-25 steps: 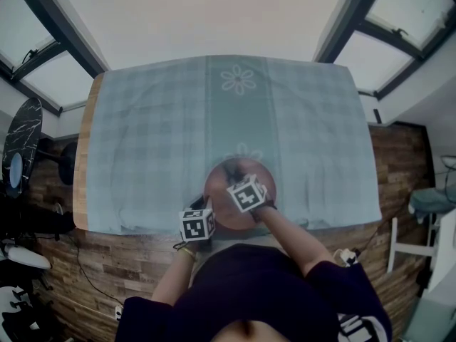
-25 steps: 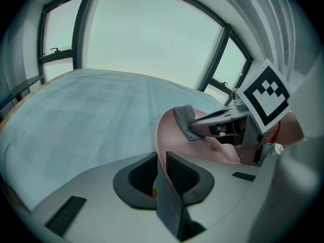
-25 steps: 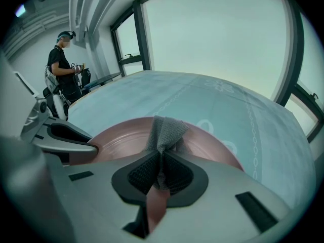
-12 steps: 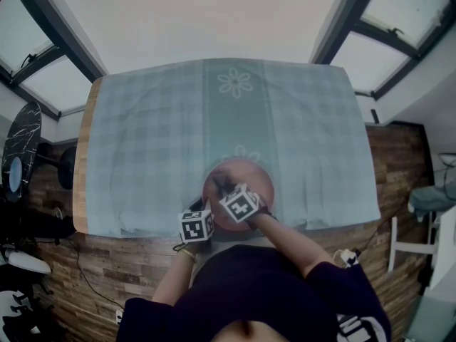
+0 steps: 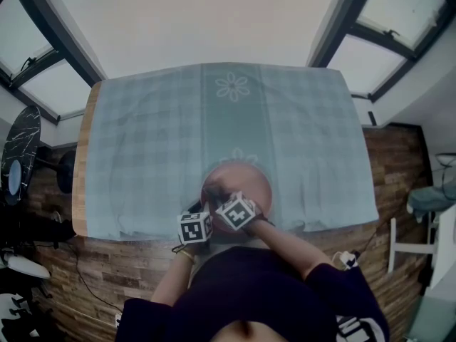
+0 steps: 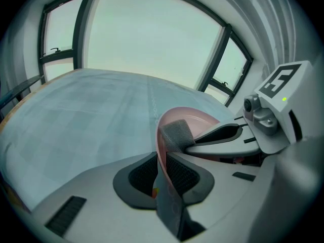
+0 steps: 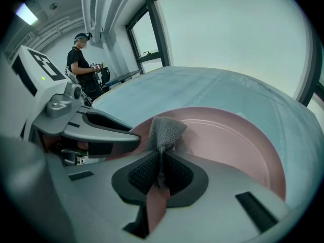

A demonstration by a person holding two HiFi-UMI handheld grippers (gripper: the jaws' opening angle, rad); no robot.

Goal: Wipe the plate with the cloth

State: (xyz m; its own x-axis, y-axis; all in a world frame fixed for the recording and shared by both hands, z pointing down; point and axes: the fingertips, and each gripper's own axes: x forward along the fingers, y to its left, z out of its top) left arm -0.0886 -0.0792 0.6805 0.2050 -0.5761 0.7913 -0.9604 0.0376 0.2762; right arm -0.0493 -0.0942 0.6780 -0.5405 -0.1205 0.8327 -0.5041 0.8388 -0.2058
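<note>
A pale blue-green checked tablecloth (image 5: 142,155), with flower prints down its middle band, covers the table. Near the edge closest to the person lies the plate (image 7: 238,140): round, pink, smooth, shallow, with a raised rim. The left gripper (image 6: 162,168) has its jaws partly closed, ribbed pads clamped on the plate's near rim. The right gripper (image 7: 161,173) is pinched tight on the cloth (image 7: 163,130), grey and coarsely woven, bunched, which points out along the jaws onto the plate.
</note>
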